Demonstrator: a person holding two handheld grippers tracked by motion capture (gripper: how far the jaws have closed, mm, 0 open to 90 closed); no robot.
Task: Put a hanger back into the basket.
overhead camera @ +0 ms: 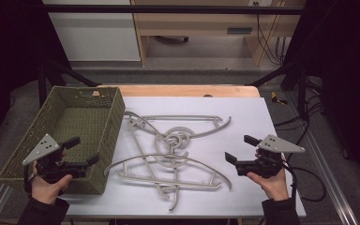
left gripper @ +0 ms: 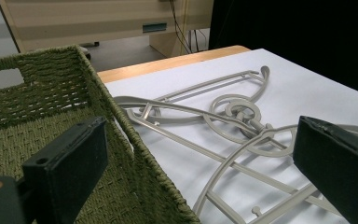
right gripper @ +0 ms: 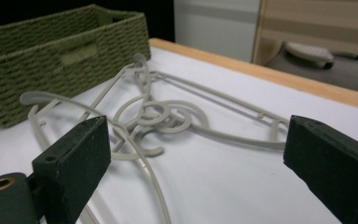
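Note:
A tangle of beige plastic hangers lies on the white tabletop, hooks interlocked near the middle. An empty green woven basket stands to their left. My left gripper hovers over the basket's near right corner, open with nothing between its jaws. In the left gripper view the basket wall and the hangers show past the left gripper. My right gripper is held right of the hangers, open and empty. The right gripper view looks across the hangers towards the basket through the right gripper.
A wooden strip borders the table's far edge, with cabinets and floor beyond. Black cables trail off the right side. Bare white surface lies between the hangers and the right edge.

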